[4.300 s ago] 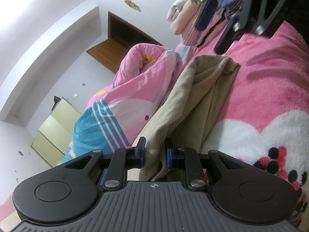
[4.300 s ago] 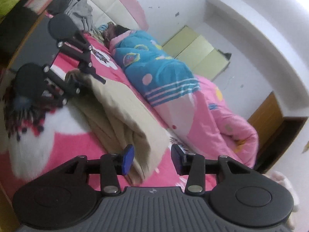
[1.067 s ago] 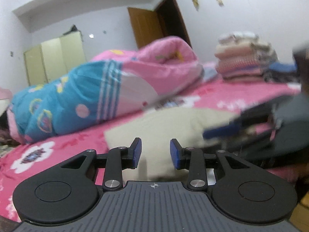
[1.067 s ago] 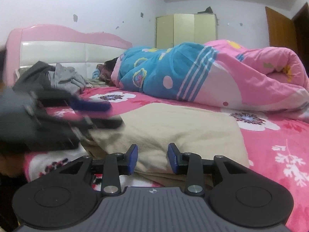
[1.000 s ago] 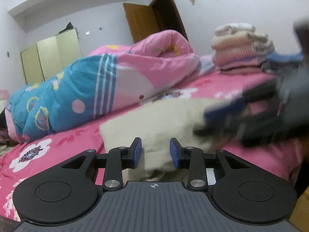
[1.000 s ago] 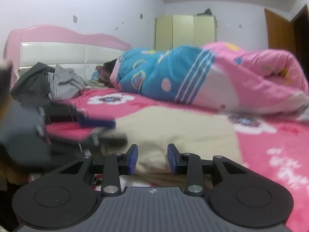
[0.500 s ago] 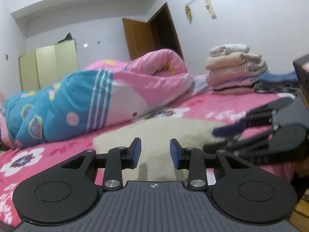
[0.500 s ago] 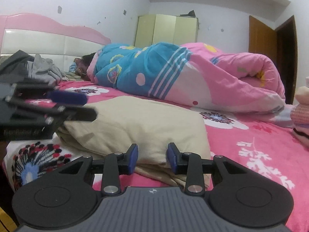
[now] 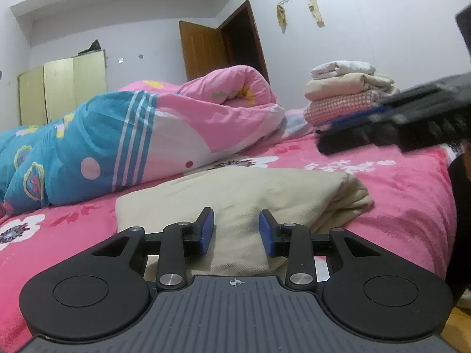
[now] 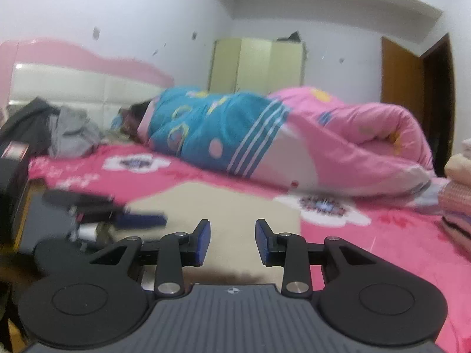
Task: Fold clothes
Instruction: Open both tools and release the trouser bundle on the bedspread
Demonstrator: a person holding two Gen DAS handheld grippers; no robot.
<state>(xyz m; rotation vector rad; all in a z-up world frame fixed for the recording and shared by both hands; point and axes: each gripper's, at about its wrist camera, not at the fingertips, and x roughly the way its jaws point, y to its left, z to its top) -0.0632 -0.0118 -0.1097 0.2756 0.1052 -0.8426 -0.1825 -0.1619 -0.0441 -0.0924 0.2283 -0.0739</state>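
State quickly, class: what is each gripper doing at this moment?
Left gripper: jaws open, holding nothing, in front of the folded beige garment.
Right gripper: jaws open, holding nothing, facing the same garment.

Right wrist view is motion-blurred throughout: left tool (image 10: 141,220) is a dark smear at the bed's (image 10: 397,235) left edge, jaw gap unreadable there. Beige garment's (image 10: 223,206) near edge hidden behind right tool (image 10: 232,239). Folded stack (image 10: 459,188) cut off by right frame edge. In left wrist view, right tool (image 9: 382,126) blurred, cut off at right edge; garment's near edge hidden behind left tool.
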